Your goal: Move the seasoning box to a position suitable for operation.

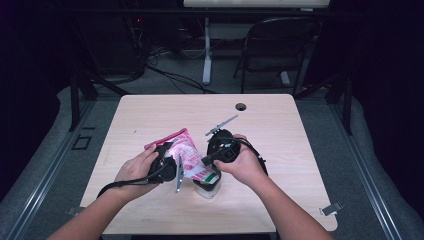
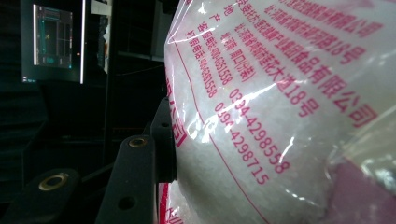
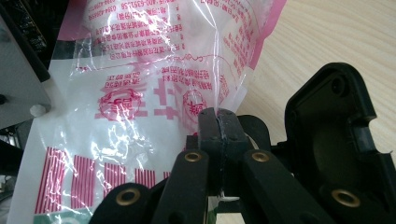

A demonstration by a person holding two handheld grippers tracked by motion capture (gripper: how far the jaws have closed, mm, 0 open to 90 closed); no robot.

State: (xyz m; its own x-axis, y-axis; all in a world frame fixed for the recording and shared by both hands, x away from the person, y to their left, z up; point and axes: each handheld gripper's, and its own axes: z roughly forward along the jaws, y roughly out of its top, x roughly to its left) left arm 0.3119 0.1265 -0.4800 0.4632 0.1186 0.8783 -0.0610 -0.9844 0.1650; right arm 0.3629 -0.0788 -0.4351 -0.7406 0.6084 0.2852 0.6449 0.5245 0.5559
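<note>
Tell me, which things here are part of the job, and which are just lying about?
In the job:
- bag of white grains, pink print
- left gripper, clamped on the bag's body
- right gripper, shut on the bag's clear edge
- clear tub below the bag

Lying about:
- chair behind the table
- clip at the table's near right edge
- cables on the floor

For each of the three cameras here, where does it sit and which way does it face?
High view: above the person's side, looking forward and down on the table; both forearms, left gripper and right gripper show.
Left gripper view: rides the left gripper, looking along one black jaw pressed against the bag, dark room behind.
Right gripper view: rides the right gripper, jaws pinching the bag's clear film.
All three views share the pink-printed bag.
</note>
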